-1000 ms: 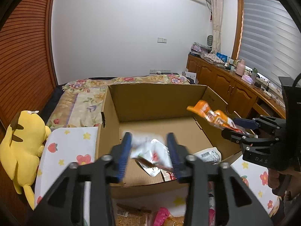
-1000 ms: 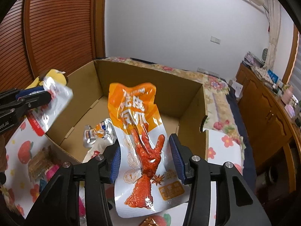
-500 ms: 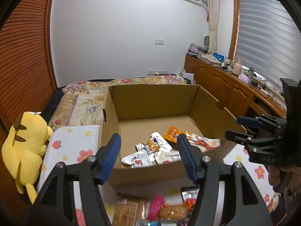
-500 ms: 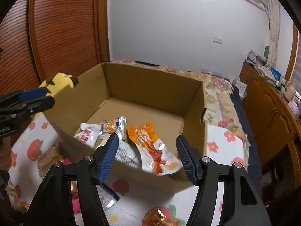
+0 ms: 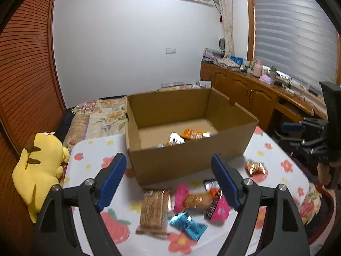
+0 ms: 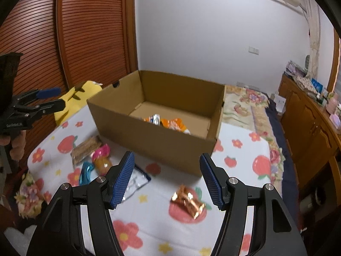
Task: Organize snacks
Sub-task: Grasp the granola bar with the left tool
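An open cardboard box stands on the floral tablecloth, with an orange packet and silver packets inside. My left gripper is open and empty, above loose snacks in front of the box: a brown bar, a pink-ended snack, a blue wrapper. My right gripper is open and empty, above a gold wrapper. The brown bar, the pink snack and a clear packet lie to its left.
A yellow plush toy lies at the table's left edge. A bed with a floral cover is behind the box. Wooden cabinets run along the right wall. A slatted wooden door is on the left.
Both grippers let go of their packets, which now lie in the box. Both have opened wide and pulled back from the box, over the loose snacks on the cloth.
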### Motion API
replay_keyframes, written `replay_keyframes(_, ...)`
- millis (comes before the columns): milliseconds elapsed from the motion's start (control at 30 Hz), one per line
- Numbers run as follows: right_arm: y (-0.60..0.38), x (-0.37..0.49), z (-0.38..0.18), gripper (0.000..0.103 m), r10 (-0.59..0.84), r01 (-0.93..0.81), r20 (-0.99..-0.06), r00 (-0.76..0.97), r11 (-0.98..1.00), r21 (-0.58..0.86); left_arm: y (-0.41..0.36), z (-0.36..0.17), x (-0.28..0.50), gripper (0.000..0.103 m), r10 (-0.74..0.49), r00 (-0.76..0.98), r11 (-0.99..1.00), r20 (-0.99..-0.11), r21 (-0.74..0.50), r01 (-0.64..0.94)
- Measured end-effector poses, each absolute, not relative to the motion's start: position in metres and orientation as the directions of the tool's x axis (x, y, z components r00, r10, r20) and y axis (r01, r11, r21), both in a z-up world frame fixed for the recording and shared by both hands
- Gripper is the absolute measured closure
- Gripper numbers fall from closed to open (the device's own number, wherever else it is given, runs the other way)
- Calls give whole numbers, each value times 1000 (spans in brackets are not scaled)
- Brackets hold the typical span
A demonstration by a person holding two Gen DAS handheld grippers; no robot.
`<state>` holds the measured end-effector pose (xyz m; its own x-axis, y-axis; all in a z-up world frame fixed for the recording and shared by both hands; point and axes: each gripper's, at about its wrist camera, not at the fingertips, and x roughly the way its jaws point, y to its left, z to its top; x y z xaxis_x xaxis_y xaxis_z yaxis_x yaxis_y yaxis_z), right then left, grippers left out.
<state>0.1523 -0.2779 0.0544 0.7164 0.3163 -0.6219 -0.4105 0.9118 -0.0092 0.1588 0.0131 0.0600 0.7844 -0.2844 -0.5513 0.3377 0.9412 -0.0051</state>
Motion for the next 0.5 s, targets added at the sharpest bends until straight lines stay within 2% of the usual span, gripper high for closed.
replay_keyframes(500, -307, 160, -7, 38, 256, -343, -701, 666, 939, 16, 32, -7, 159, 21, -287, 714, 946, -638, -73, 315)
